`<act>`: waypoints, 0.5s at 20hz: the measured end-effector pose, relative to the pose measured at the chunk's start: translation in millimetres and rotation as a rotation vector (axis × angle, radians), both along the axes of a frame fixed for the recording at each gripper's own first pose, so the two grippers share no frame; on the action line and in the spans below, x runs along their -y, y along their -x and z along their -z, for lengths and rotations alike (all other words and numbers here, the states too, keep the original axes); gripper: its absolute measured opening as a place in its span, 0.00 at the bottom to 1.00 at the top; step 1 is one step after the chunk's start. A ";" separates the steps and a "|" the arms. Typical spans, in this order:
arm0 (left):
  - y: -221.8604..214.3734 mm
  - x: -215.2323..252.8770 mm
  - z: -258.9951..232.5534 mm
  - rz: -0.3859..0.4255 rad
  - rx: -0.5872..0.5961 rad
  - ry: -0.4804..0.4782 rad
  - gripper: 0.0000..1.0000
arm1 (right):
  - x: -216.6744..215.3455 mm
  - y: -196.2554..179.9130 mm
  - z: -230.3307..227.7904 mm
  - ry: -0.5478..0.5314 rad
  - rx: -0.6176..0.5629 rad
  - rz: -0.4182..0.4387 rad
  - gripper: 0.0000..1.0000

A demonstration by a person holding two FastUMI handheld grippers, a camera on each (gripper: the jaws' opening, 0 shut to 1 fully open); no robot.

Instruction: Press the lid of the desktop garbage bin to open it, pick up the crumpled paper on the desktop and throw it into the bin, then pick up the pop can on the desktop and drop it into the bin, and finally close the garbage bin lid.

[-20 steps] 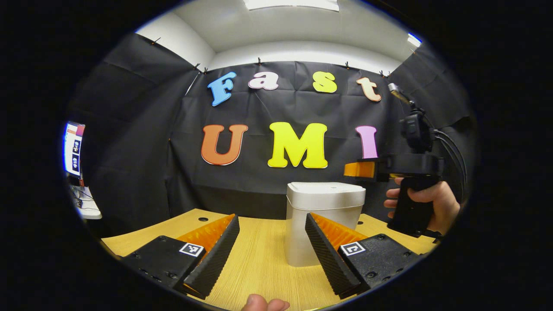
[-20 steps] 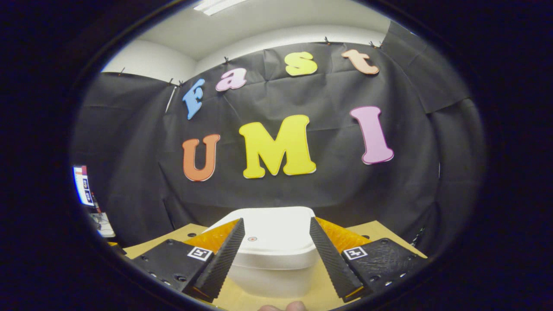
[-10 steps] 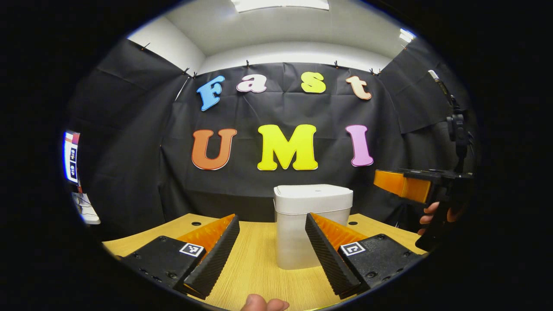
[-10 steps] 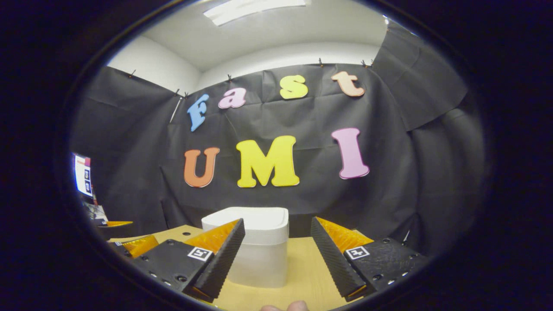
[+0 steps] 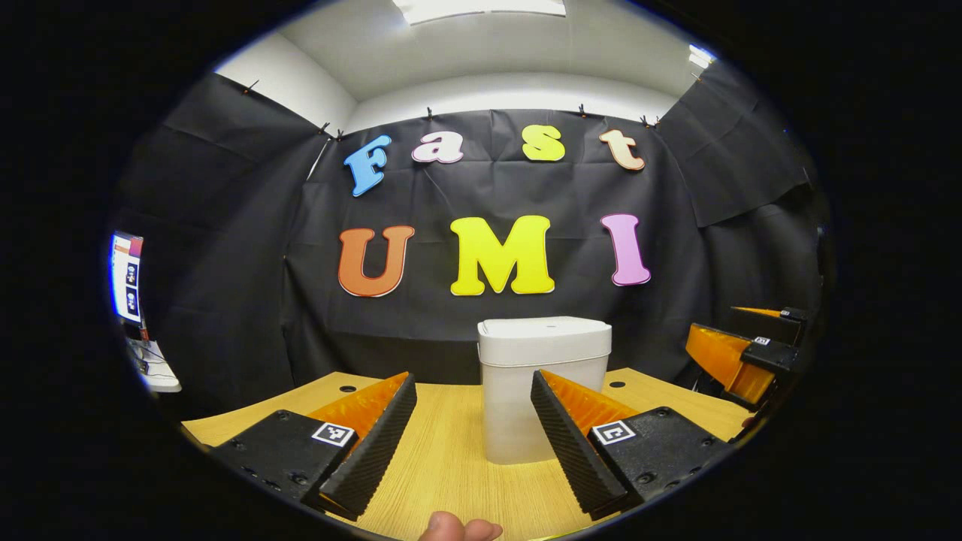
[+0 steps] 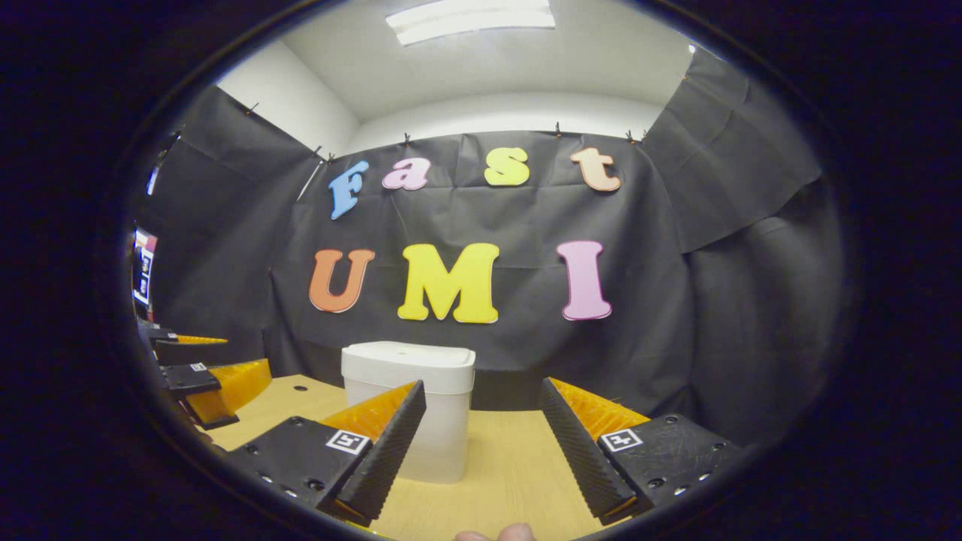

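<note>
Standing on the wood-grain desktop, the white, rounded-square garbage bin has its lid shut; left gripper and right gripper flank it, ridged fingers spread, grasping nothing.

Wooden desktop, black cloth wall.

1. The bin is showing plain white, its lid a shade brighter than the body.
2. The table is showing pale yellow wood with fine straight grain.
3. The wall cloth is hanging black and creased.
4. The ceiling is glowing white around a bright light panel.
5. Each gripper body is carrying a small black-and-white square marker.
6. The screen at the far side is glowing white with red and blue patches.
</note>
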State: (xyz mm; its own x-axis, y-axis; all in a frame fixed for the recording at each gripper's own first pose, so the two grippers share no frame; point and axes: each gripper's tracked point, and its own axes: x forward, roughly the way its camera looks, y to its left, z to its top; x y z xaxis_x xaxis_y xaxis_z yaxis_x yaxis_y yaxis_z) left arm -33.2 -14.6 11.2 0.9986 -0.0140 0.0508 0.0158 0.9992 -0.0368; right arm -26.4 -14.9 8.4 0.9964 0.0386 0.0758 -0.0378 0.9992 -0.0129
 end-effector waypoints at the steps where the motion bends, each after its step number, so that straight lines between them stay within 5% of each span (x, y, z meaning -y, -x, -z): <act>1: 1.7 -2.0 1.1 -0.010 0.003 -0.004 0.99 | -3.8 1.5 3.9 -0.007 -0.004 -0.007 0.92; 10: 5.0 -3.7 11.8 -0.021 -0.002 -0.012 0.99 | -5.8 2.4 20.3 -0.002 -0.008 0.011 0.95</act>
State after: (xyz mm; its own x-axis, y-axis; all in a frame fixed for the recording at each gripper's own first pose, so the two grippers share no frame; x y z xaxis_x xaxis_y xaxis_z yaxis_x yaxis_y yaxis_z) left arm -38.2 -11.0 -0.6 0.9988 0.0068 0.0487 -0.0056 0.9997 -0.0249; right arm -28.8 -9.1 -12.0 0.9973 0.0274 0.0680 -0.0267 0.9996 -0.0106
